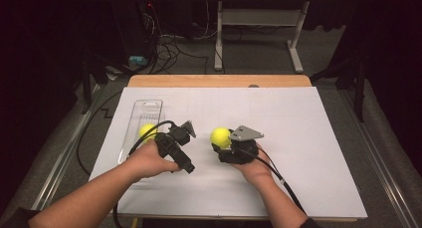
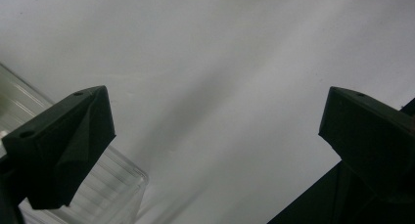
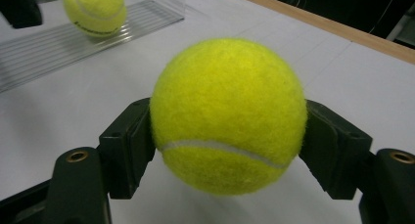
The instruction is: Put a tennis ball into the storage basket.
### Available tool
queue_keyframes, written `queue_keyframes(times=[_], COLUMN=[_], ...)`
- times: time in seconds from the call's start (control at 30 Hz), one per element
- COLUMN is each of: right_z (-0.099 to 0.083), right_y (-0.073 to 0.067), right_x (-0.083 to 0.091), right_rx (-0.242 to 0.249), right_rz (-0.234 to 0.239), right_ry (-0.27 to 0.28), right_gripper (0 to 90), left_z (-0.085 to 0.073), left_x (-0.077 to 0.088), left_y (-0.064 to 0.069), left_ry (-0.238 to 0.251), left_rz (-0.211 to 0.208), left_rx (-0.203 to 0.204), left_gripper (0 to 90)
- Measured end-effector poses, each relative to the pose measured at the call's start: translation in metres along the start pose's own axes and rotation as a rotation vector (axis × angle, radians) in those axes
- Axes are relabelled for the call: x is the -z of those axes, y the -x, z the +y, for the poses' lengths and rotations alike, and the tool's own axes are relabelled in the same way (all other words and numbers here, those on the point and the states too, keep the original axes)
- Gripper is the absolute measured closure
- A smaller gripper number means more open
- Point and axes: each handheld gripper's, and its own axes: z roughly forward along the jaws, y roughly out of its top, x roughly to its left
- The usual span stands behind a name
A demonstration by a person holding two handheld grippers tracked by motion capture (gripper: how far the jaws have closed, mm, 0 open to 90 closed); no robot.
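The tennis ball (image 3: pixel 228 115) sits clamped between the two black jaws of the right gripper (image 3: pixel 228 145), lifted clear of the white sheet (image 1: pixel 298 138) that covers the table; in the high view the same ball (image 1: pixel 220 137) shows at the front of that gripper (image 1: pixel 226 144), near the middle of the sheet. The jaws press on its sides at about its widest line, so the hold looks sound.

A second ball (image 1: pixel 147 132) already lies in the clear plastic tray (image 1: pixel 148 108) at the left of the sheet, so the step in hand seems to be carrying this one over to join it. To do it well, keep the squeeze steady, since felt can slip if the jaws ease off. Keep the ball high enough to pass over the tray's wall, then lower it into a free stretch of the tray, apart from the ball there, before letting go.

The left gripper (image 1: pixel 180 137) rests by the tray with its jaws spread wide and nothing between them; its own view shows the tray's corner (image 2: pixel 122 185) just beside one jaw. It may need to give way so the right hand (image 1: pixel 256 168) has a clean path.
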Motion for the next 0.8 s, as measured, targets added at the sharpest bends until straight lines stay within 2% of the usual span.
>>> queue_keyframes(times=[0.13, 0.33, 0.6, 0.8], right_z=[-0.008, -0.024, -0.044, -0.053], right_y=[-0.005, -0.011, -0.015, -0.016], right_x=[0.020, 0.042, 0.056, 0.057], right_rx=[0.021, 0.026, 0.005, 0.025], right_rz=[0.000, -0.003, 0.002, 0.008], right_ry=[0.016, 0.035, 0.048, 0.020], right_gripper=[27.3, 27.4, 27.4, 27.3], left_z=[0.003, 0.007, 0.012, 0.018], left_x=[0.002, 0.004, 0.006, 0.013], left_y=[0.002, 0.007, 0.011, 0.017], left_ry=[0.005, 0.007, 0.008, 0.021], left_rz=[-0.003, -0.001, -0.005, -0.006], left_rx=[-0.002, -0.008, -0.010, -0.025], left_gripper=[0.7, 0.8, 0.7, 0.7])
